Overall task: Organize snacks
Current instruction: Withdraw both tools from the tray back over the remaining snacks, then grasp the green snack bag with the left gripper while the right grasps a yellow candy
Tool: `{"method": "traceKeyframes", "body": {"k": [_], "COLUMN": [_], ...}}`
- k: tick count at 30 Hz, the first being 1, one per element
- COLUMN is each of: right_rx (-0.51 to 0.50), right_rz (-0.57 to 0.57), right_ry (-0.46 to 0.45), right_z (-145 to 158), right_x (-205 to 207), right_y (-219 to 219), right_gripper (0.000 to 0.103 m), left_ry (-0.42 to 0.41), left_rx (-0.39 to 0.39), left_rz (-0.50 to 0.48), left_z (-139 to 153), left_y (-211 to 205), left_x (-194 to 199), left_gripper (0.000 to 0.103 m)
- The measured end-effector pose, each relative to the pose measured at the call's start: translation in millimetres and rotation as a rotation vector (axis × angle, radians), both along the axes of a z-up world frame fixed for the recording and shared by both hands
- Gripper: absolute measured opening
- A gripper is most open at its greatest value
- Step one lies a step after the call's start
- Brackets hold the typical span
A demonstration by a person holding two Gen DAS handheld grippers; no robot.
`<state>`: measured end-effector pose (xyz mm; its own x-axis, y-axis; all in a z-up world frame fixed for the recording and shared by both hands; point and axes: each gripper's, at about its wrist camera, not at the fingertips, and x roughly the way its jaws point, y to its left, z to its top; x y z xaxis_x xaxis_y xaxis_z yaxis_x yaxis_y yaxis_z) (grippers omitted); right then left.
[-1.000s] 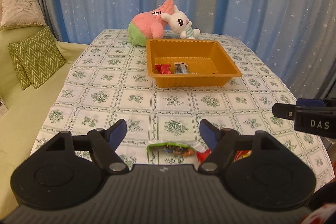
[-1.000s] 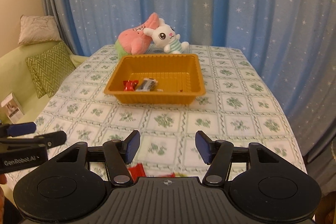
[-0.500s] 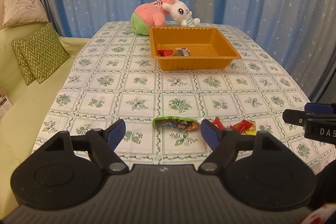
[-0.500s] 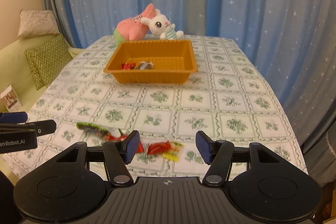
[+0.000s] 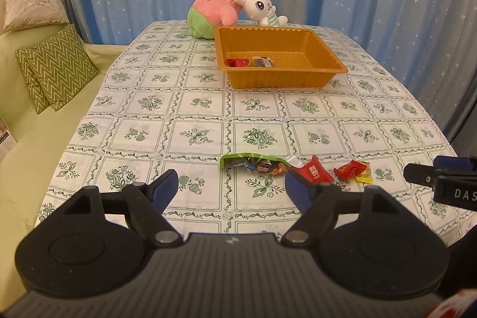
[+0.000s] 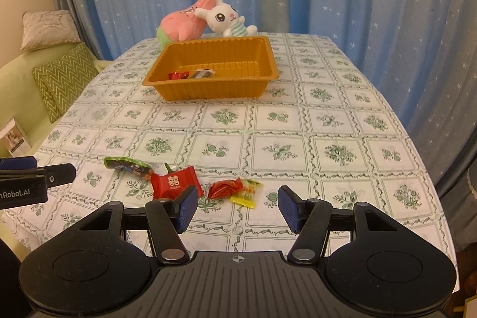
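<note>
1. Orange plastic makes the tray (image 5: 280, 66) easy to read as the goal: it sits toward the far edge of the table (image 5: 149, 121), just in front of two plush toys (image 5: 235, 11), and already holds a red candy (image 5: 237, 62) and a dark wrapper (image 5: 262, 61) against its near wall.
2. The loose snacks lie in a row near the table's near edge, well apart from the tray. From the left side: a green packet (image 5: 253, 163), a red packet (image 5: 313, 171), a crumpled red candy (image 6: 225, 188) and a yellow candy (image 6: 246, 192) touching it.
3. The left gripper (image 5: 232, 184) is released, jaws wide with nothing between them. It hangs above the near edge, lined up with the green packet, probably because that is the snack nearest its side.
4. The right gripper (image 6: 238, 209) is also released and empty, jaws moderately apart. It hangs just short of the crumpled red and yellow candies, which show in the gap between its pads.
5. Both point downward at the row, so I judge this an approach, no snack yet grasped.
6. The touching candies may come up together or slip; a pinch on one wrapper looks safer.
</note>
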<state>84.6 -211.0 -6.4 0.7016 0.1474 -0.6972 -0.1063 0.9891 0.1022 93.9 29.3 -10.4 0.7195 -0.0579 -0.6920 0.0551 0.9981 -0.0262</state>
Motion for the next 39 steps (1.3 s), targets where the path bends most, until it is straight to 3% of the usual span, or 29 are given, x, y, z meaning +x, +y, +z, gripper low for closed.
{"method": "traceKeyframes", "body": {"k": [14, 19, 25, 27, 31, 36, 39], "right_rx": [0.031, 0.038, 0.043, 0.043, 0.043, 0.041, 0.042], "right_rz": [-0.027, -0.045, -0.057, -0.058, -0.062, -0.065, -0.067], "right_ry": [0.055, 0.070, 0.087, 0.092, 0.100, 0.107, 0.113], "right_z": [-40.5, -51.9, -61.1, -63.7, -68.4, -73.5, -76.7], "right_x": [16.4, 24.9, 33.6, 36.1, 41.2, 49.5, 54.2], "right_y": [-9.3, -13.6, -18.9, -20.2, -22.3, -22.9, -22.3], "right_gripper": [0.059, 0.059, 0.059, 0.059, 0.059, 0.059, 0.059], "left_ry": [0.041, 0.049, 0.071, 0.070, 0.042, 0.037, 0.059], "left_rx": [0.016, 0.002, 0.029, 0.063, 0.203, 0.361, 0.430], "left_rz": [-0.045, -0.129, -0.215, -0.231, -0.306, -0.518, -0.616], "left_z": [-30.5, -41.7, -58.3, -62.3, -67.3, -78.7, -89.7], "left_y": [-4.7, -17.5, -36.2, -38.3, -43.1, -52.2, -56.3], "left_x": [17.9, 29.5, 52.4, 60.0, 71.2, 81.9, 88.4], "left_gripper": [0.077, 0.075, 0.066, 0.064, 0.062, 0.060, 0.048]}}
